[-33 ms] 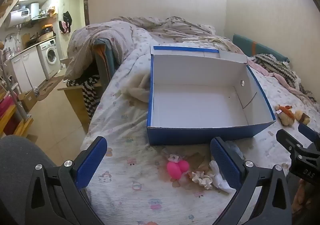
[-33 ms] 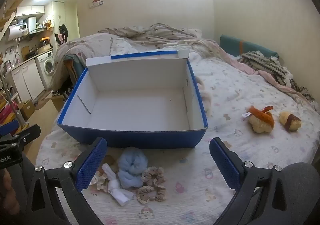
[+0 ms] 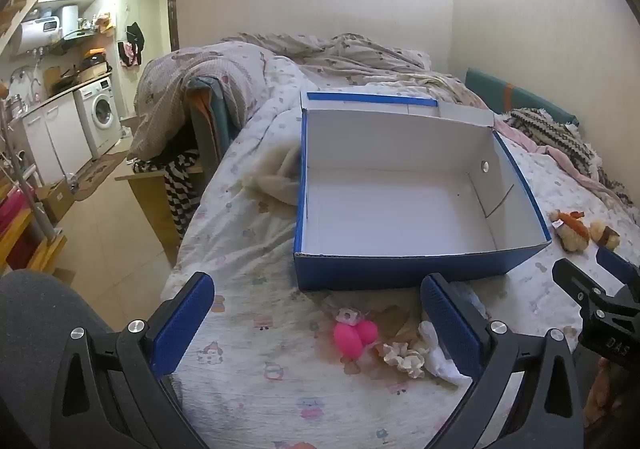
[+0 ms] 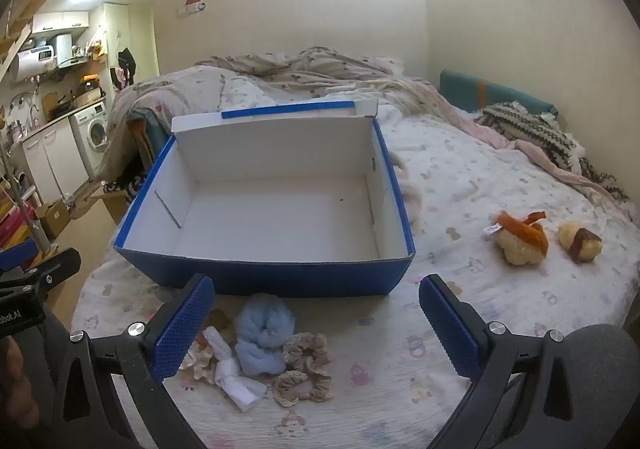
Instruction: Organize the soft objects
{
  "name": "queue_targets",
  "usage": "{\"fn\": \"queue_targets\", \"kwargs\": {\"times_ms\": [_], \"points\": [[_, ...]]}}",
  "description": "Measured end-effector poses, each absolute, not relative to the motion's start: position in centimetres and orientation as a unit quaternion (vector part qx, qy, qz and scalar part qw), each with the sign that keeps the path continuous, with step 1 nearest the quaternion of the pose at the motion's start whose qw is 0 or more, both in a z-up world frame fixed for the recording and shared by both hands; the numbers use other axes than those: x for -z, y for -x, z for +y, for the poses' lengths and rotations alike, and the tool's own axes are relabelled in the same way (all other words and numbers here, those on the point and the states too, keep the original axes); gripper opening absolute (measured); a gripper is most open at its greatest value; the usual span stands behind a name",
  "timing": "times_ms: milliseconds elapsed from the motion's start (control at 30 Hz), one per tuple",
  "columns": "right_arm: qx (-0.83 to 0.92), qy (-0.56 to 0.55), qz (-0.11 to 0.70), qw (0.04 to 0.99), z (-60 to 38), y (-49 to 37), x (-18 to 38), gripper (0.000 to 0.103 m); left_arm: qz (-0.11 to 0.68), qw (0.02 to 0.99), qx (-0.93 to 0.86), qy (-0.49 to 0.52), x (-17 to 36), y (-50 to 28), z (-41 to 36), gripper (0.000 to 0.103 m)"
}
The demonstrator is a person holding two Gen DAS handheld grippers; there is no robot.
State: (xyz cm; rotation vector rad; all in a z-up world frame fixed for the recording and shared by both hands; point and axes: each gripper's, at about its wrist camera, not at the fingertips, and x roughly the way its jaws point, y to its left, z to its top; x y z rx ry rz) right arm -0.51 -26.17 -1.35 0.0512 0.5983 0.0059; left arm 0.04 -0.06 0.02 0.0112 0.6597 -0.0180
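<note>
Both sets of jaws stood fully apart and held nothing. The left gripper (image 3: 316,313) hovered over the bed (image 3: 248,349) with a pink toy (image 3: 354,337) just ahead between its jaws. The right gripper (image 4: 316,313) hung above a blue scrunchie (image 4: 260,333), a beige scrunchie (image 4: 306,369) and a white knot (image 4: 236,373), heaped together before the box (image 4: 264,277). The box was empty; two plush toys (image 4: 520,243) lay well apart to its right. By my reading no sorting had begun: the next move called for lowering onto one soft piece, closing gently, then lifting it over the box's near wall.
</note>
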Motion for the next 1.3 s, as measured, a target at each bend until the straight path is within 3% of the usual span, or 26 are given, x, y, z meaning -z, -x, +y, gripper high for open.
{"fn": "queue_targets", "kwargs": {"times_ms": [1300], "points": [[0.003, -0.041, 0.29, 0.956, -26.83, 0.55, 1.22, 0.103, 0.317, 0.948, -0.002, 0.001, 0.31, 0.26, 0.43, 0.103]]}}
